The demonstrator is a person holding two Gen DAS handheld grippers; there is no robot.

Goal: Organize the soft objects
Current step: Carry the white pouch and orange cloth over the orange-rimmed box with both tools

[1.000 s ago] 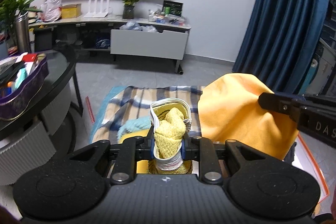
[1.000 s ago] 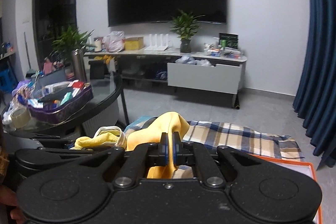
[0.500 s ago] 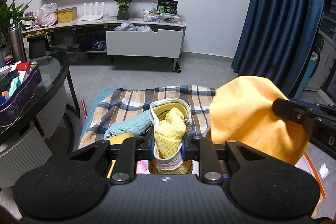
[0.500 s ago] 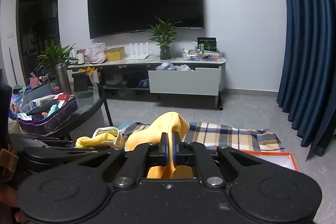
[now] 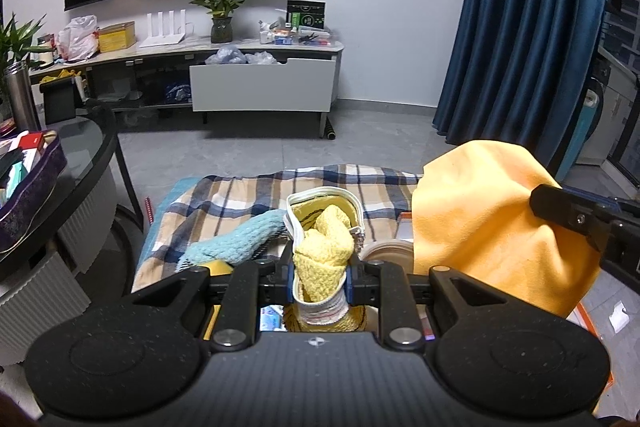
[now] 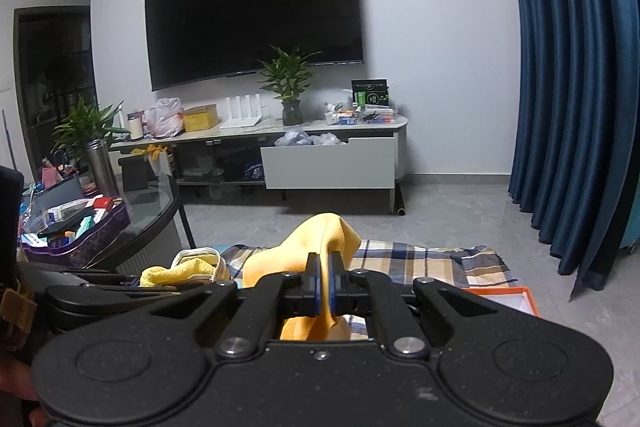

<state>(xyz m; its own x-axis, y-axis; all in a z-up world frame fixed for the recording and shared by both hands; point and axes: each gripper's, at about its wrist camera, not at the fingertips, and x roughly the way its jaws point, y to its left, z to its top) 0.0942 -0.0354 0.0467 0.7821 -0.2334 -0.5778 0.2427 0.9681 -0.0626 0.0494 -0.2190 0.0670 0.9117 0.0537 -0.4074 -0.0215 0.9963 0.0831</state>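
Observation:
My left gripper (image 5: 318,277) is shut on a yellow knitted cloth (image 5: 325,251) stuffed in a white-rimmed soft pouch (image 5: 320,201), held up in the air. My right gripper (image 6: 324,285) is shut on an orange cloth (image 6: 320,239), which hangs large at the right of the left wrist view (image 5: 488,223). The pouch shows at the left of the right wrist view (image 6: 196,261). Below lie a plaid blanket (image 5: 256,195) and a light blue fuzzy cloth (image 5: 236,239).
A round glass table (image 5: 86,151) with a purple tray of clutter (image 5: 28,171) stands at the left. An orange-rimmed box (image 6: 508,297) lies at the right on the floor. A TV cabinet (image 5: 260,83) and a blue curtain (image 5: 524,27) are beyond.
Both grippers have swung rightward and risen with their cloths still held. The glass table has slid toward the left edge of both views.

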